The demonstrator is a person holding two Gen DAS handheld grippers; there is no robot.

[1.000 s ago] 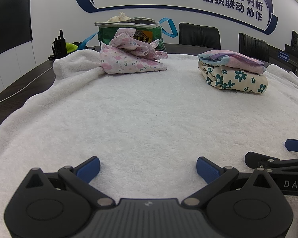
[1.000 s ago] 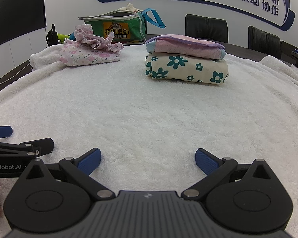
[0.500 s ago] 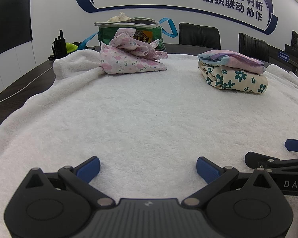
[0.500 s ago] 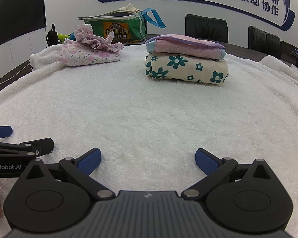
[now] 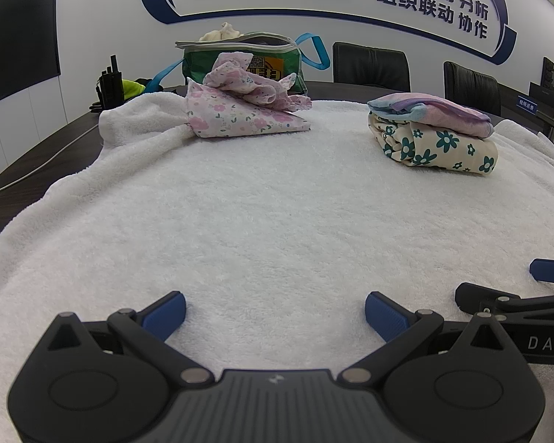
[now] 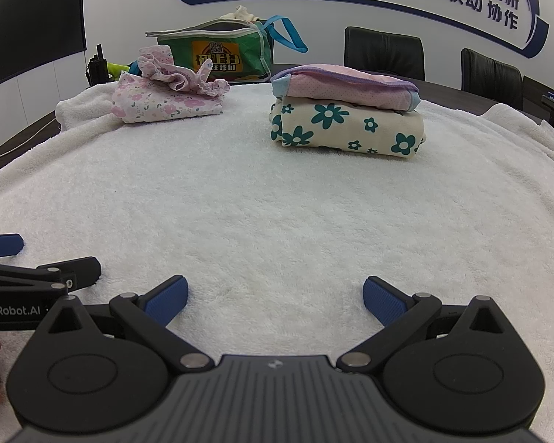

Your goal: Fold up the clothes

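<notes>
Surface: dark table (image 5: 37, 162), mostly covered by a white fluffy towel (image 5: 277, 221) spread across it.
Far left of towel: loosely bundled pink floral garment (image 5: 240, 114), near the towel's far left corner.
Far right of towel: folded stack (image 6: 347, 118), a pink and purple piece on top of a cream piece with teal flowers.
Far table edge: green bag (image 6: 218, 55) with blue straps, behind the floral garment.
Left table edge: a cable (image 5: 44, 168) on bare wood.
</notes>
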